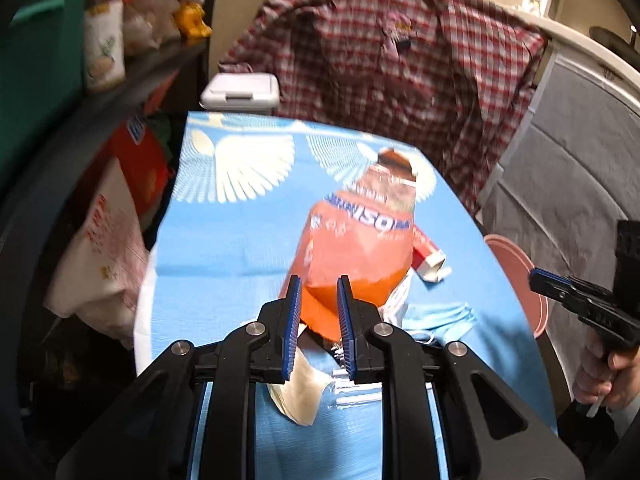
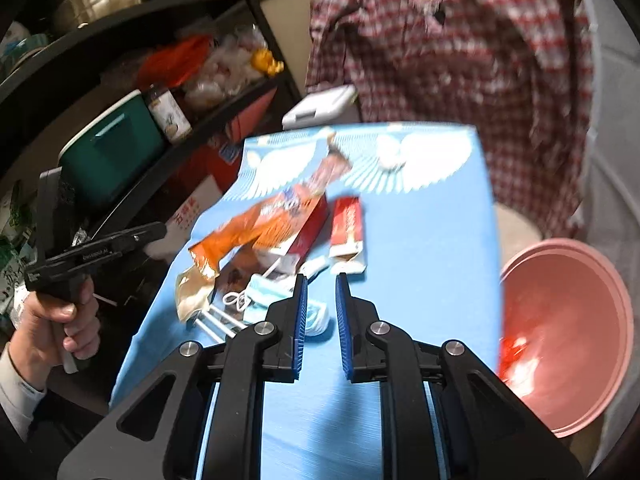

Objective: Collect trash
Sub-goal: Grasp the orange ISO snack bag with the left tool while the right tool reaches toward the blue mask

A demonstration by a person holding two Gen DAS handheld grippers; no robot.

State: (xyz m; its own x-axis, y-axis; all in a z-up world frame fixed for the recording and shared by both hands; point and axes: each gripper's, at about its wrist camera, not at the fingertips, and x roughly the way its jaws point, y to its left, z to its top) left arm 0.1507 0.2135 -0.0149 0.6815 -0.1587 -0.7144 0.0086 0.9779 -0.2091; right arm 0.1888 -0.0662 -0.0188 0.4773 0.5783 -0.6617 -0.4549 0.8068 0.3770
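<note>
Left wrist view: left gripper (image 1: 318, 280), jaws narrowly parted with nothing pressed between the blue pads, raised over the near end of the trash heap. Orange snack bag (image 1: 356, 240), crumpled, lies mid-table on the blue wing-print tablecloth (image 1: 224, 240); a red-and-white carton (image 1: 430, 256) just beside its right edge; a light blue face mask (image 1: 440, 318) near the bag's lower right; a tan wrapper (image 1: 300, 392) under the gripper's fingers. White lidded box (image 1: 240, 92) beyond the far table edge, a red plaid shirt (image 1: 392, 68) hanging behind. Right gripper (image 1: 538, 278) enters at the right edge, its hand (image 1: 604, 376) on the grip, before the pink basin (image 1: 516, 264). Right wrist view: right gripper (image 2: 322, 280), jaws likewise a narrow gap and empty, tips just right of the face mask (image 2: 268, 294). Snack bag (image 2: 264, 224), carton (image 2: 348, 230) and white sticks (image 2: 218, 320) lie ahead and left on the cloth. Pink basin (image 2: 568, 332) sits off the table's right side with some red trash inside. Left gripper (image 2: 158, 230) at left, held by a hand (image 2: 56, 320), before a dark shelf with a green bin (image 2: 116, 152).
</note>
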